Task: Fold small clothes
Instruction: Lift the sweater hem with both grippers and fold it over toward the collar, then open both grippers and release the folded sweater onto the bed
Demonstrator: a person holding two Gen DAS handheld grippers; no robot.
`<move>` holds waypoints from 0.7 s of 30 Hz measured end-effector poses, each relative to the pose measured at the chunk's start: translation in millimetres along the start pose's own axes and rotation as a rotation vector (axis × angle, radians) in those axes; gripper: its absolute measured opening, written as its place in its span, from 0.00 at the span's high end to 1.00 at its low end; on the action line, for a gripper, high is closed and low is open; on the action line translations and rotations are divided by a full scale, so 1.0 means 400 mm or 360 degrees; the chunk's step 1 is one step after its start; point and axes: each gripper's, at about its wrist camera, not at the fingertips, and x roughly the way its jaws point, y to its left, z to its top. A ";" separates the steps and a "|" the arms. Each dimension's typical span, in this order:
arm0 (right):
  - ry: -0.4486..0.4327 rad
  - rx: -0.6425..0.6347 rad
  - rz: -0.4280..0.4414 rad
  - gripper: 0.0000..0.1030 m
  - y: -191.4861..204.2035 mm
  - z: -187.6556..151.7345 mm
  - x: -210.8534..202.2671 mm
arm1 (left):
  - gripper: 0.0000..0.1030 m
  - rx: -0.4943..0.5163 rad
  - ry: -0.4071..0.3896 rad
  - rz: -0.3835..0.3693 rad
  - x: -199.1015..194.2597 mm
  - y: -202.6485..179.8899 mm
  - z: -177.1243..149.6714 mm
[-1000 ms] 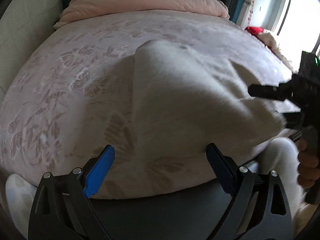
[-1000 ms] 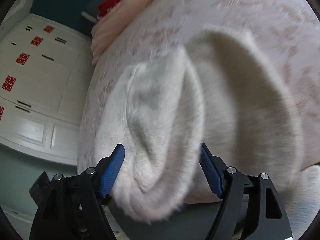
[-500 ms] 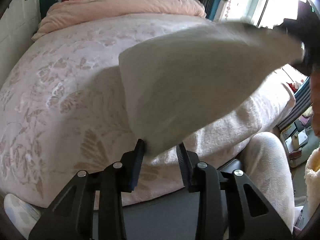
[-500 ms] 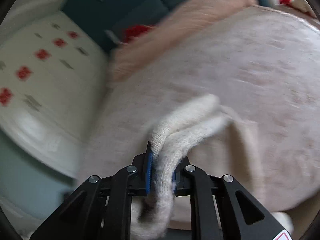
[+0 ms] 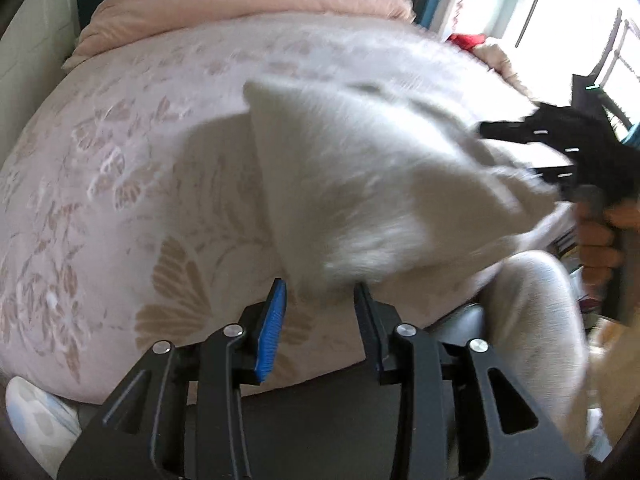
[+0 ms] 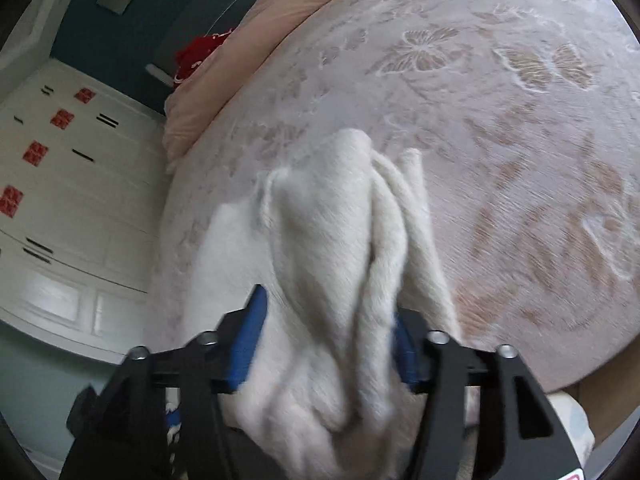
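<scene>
While left tongs point(image 5: 320, 300) gape empty, right tongs point(image 6: 326, 332) straddle the garment point(image 6: 328, 240).

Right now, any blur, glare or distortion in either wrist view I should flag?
Left wrist: window at top right is blown out; the white garment and the right gripper are motion-smeared; fisheye bulges the bed. Right wrist: garment between the fingers is smeared, the bedspread streaks toward the right edge; no glare, even light.
</scene>
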 end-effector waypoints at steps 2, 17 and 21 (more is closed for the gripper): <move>0.0045 0.0003 -0.0032 0.42 0.001 0.030 0.042 | 0.54 -0.0043 -0.0073 -0.0049 -0.040 -0.004 0.016; -0.0140 -0.0168 -0.0427 0.71 -0.015 -0.001 -0.048 | 0.34 -0.0240 -0.0010 0.0045 -0.028 0.040 0.056; -0.0369 -0.0419 -0.0382 0.71 0.163 -0.020 -0.163 | 0.31 -0.0188 -0.0041 0.0110 -0.038 0.040 0.052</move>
